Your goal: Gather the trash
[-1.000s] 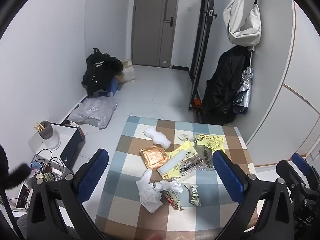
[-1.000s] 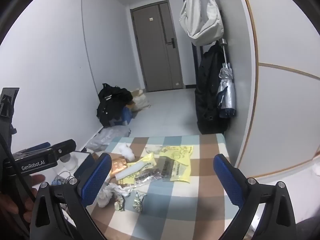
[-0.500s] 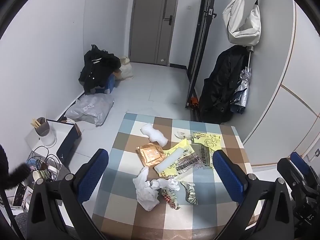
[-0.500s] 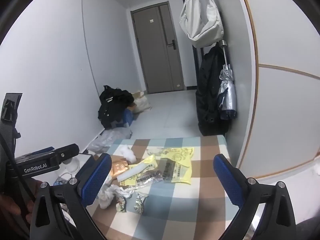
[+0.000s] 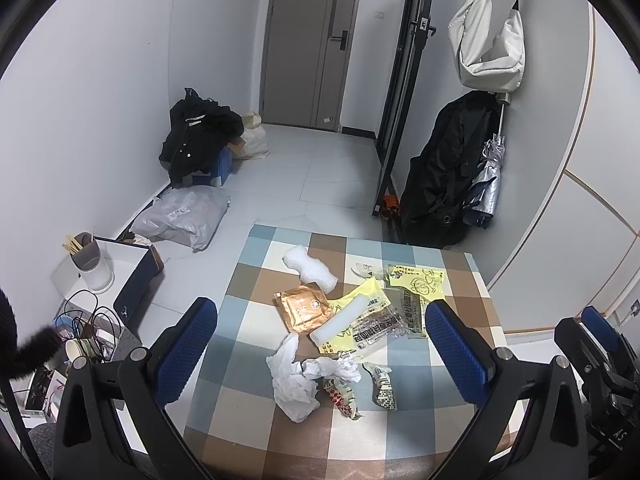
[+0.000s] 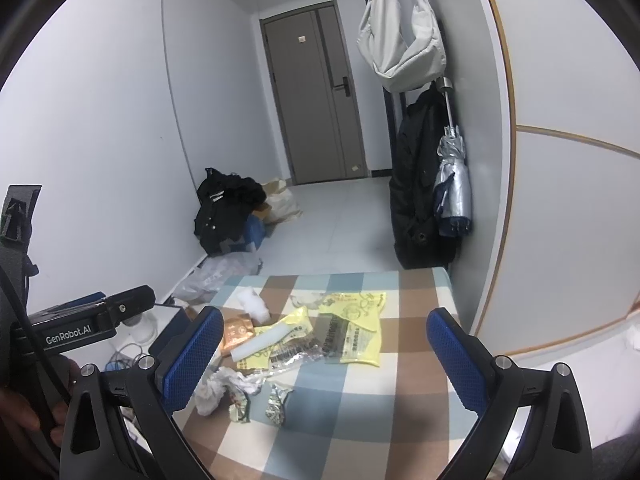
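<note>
— Evidently nothing has been picked up: why do both tools hang back above the checked worktop (image 5: 256,408)?

— Both grippers are held high and short of the litter, a stance that reads as sizing up the heap. The left gripper (image 5: 320,344) has its blue-padded fingers (image 5: 188,344) spread wide with nothing between them; the right gripper (image 6: 324,354) is likewise splayed and empty.

— Where does the trash sit?

— All of it lies loose in the middle of the worktop. Crumpled white tissue (image 5: 296,384) is nearest the left gripper, with two small crushed wrappers (image 5: 382,386) just beside it. Beyond those lie a copper-coloured sachet (image 5: 304,308), a white foam stick (image 5: 340,322) resting on clear printed film (image 5: 380,326), yellow bags (image 5: 416,280) and a wad of white foam wrap (image 5: 310,268) at the far side.

— Why spread so wide?

— Likely because the tissue is bulky and soft; a broad opening lets the fingers straddle it and then squeeze. The flat film and bags look harder to lift, being thin and lying flush against the cloth.

— Is a bin visible?

— None can be made out in either view; clothes, a grey parcel bag (image 5: 184,216) and a cup of sticks (image 5: 90,262) occupy the floor side.
</note>
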`<state>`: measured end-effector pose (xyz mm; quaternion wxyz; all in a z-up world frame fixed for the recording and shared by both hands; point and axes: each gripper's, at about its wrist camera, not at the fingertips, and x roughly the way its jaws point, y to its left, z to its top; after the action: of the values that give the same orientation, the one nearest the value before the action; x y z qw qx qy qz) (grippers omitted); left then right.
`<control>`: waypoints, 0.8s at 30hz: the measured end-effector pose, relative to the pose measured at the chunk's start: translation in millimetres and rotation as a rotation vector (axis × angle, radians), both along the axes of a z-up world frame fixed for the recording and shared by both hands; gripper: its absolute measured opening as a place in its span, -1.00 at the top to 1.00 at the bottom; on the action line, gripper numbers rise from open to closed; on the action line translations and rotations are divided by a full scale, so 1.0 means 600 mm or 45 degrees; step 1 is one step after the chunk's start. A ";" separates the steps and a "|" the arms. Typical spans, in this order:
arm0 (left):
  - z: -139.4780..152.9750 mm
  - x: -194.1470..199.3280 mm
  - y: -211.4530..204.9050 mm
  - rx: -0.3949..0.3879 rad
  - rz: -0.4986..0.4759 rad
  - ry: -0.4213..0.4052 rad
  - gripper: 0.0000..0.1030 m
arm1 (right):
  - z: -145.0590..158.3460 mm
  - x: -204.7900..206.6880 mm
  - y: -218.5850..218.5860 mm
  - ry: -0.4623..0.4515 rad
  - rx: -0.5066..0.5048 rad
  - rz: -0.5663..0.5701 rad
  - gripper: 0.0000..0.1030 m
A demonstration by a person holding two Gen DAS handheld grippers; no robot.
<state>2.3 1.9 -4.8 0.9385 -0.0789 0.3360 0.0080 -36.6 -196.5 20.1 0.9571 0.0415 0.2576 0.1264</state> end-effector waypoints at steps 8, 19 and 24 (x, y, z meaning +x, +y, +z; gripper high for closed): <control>-0.002 0.001 -0.001 -0.010 -0.003 0.009 -0.98 | -0.003 0.001 -0.003 0.005 -0.003 -0.006 -0.99; -0.002 0.000 -0.003 -0.014 -0.022 0.001 -0.98 | -0.001 0.000 0.000 -0.014 -0.020 0.011 -0.99; -0.003 -0.002 -0.003 -0.004 -0.030 -0.013 -0.98 | -0.001 0.000 0.002 -0.010 -0.017 0.007 -0.99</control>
<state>1.3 0.2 -6.3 0.9401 -0.0764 0.3321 -0.0040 -36.5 -195.2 19.8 0.9580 0.0339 0.2547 0.1274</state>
